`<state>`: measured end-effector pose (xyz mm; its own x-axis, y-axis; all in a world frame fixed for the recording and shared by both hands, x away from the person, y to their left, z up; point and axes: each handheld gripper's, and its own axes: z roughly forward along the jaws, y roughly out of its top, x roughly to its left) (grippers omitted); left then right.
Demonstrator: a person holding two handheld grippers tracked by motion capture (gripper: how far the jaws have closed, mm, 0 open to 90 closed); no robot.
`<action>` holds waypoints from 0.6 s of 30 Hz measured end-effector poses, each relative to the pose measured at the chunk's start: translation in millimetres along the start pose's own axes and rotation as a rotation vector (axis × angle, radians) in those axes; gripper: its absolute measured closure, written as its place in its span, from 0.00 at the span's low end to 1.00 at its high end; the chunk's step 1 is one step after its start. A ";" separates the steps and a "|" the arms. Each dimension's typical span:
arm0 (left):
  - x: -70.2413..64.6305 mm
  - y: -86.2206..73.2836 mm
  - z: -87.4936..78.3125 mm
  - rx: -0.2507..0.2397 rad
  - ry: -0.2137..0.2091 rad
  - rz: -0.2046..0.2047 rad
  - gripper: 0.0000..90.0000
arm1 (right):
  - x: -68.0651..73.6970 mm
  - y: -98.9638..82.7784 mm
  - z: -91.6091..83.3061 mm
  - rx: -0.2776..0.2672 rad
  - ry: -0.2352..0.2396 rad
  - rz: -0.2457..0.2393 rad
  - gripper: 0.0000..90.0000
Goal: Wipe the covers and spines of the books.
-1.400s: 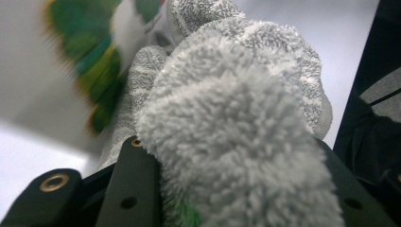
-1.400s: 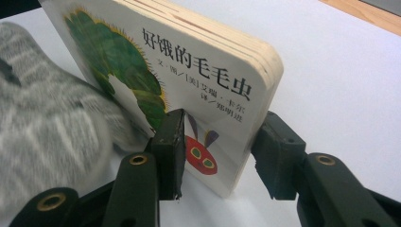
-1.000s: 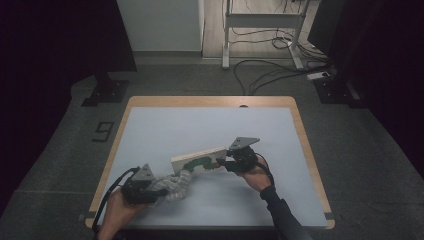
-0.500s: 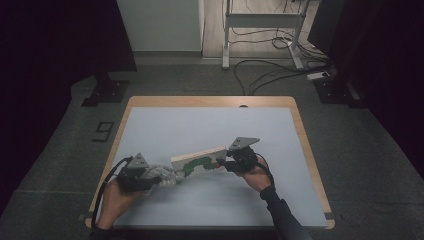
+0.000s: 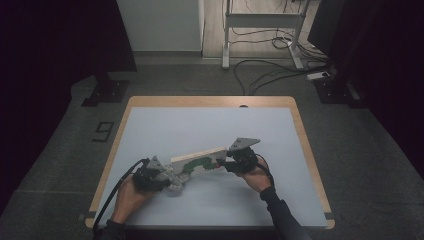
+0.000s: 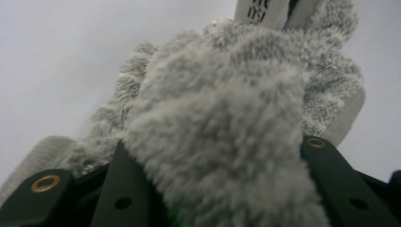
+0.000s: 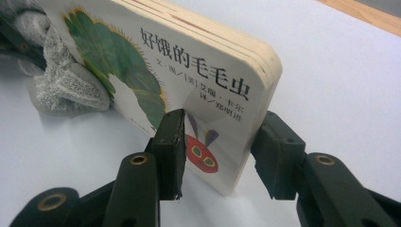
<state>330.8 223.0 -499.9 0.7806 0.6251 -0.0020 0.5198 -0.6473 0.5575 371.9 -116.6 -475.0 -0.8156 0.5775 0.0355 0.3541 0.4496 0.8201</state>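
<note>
Dark flooring and trailing cables are seen around a pale grey worktop point(image 5: 150, 125) with a wooden edge. Near its front, a thick board book point(image 5: 199, 161) with a green caterpillar on its cover is held tilted on its lower edge between the two hands. The right claw point(image 5: 226, 164) is closed on the book's near end: in the right gripper view the book point(image 7: 189, 80) is clamped through its thickness, one pad pressed on the cover beside the caterpillar's red head, the other on the back. The left claw point(image 5: 172, 179) is closed around a fluffy grey cloth point(image 5: 179, 179), which is bunched against the book's other end. In the left gripper view the cloth point(image 6: 222, 137) bulges up between the two black jaws, and a strip of the book point(image 6: 265, 10) is seen above it. Whether the cloth is pressed hard or only touched against the book cannot be told.
</note>
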 end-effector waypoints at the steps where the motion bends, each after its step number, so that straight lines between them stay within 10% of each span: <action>1: 0.6 -0.8 0.1 -0.008 -0.004 -0.005 0.63 | 0.1 -0.1 -0.1 0.000 0.000 0.001 0.61; 18: 8.9 8.9 -41.1 -0.168 -0.052 -0.027 0.66 | 1.6 0.5 0.0 0.009 -0.006 -0.005 0.61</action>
<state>328.1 240.8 -460.8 0.7861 0.6153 -0.0592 0.4788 -0.5456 0.6878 370.8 -115.5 -474.5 -0.8148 0.5790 0.0276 0.3537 0.4587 0.8152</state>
